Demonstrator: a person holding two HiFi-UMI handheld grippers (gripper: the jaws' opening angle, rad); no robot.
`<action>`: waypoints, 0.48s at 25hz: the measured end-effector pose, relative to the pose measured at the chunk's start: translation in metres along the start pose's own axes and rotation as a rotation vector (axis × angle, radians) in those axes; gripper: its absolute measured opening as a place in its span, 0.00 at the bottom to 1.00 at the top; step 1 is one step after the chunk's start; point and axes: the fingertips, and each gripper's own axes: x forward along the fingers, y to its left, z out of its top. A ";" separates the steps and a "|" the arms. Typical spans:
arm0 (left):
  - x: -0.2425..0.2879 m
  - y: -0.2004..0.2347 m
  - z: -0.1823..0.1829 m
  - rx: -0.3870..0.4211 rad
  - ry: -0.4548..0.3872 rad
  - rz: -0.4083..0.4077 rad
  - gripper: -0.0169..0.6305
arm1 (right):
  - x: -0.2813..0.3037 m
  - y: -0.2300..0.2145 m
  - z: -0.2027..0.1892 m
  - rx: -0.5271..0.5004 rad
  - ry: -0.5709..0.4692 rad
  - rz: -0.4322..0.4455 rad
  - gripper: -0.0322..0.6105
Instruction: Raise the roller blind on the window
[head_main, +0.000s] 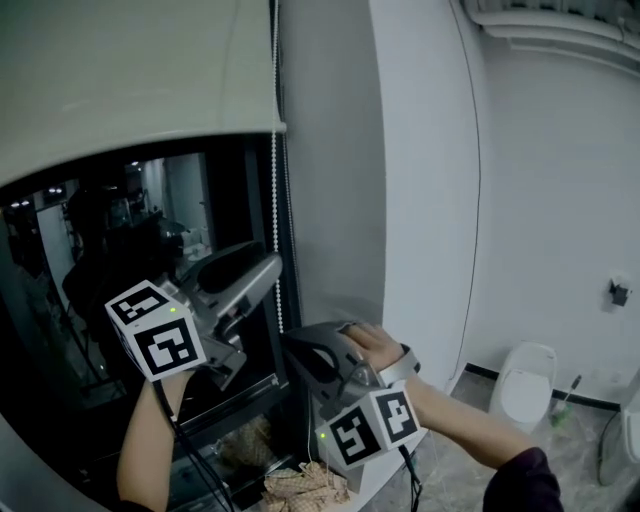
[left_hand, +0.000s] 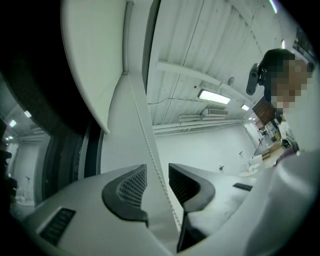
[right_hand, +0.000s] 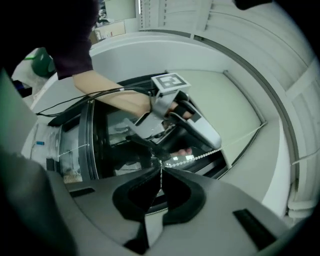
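The pale roller blind (head_main: 130, 70) covers the top of the dark window (head_main: 80, 280); its bottom rail hangs partway down. Its white bead chain (head_main: 275, 150) drops along the window's right edge. My left gripper (head_main: 272, 266) is up at the chain. In the left gripper view the chain (left_hand: 150, 145) runs between the jaws of the left gripper (left_hand: 157, 187), and the ribbed pads (left_hand: 131, 186) stand apart from it, so it is open. Lower down, my right gripper (head_main: 292, 350) is shut on the chain (right_hand: 200, 157), pinched at the tips of the right gripper (right_hand: 160, 174).
A white wall (head_main: 430, 200) stands right of the window. A white bin-like object (head_main: 525, 385) sits on the floor by the far wall. Crumpled brownish material (head_main: 300, 485) lies below the window. A ceiling light (left_hand: 214, 96) shows overhead.
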 end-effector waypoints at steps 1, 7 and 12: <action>0.003 0.000 0.000 -0.006 -0.002 -0.002 0.17 | -0.002 0.007 -0.004 -0.021 0.009 0.008 0.08; 0.020 0.002 0.001 0.007 0.016 0.014 0.17 | -0.015 0.030 -0.015 -0.057 0.021 0.033 0.08; 0.026 -0.004 0.004 0.068 0.024 0.030 0.09 | -0.020 0.029 -0.021 -0.047 0.022 0.029 0.08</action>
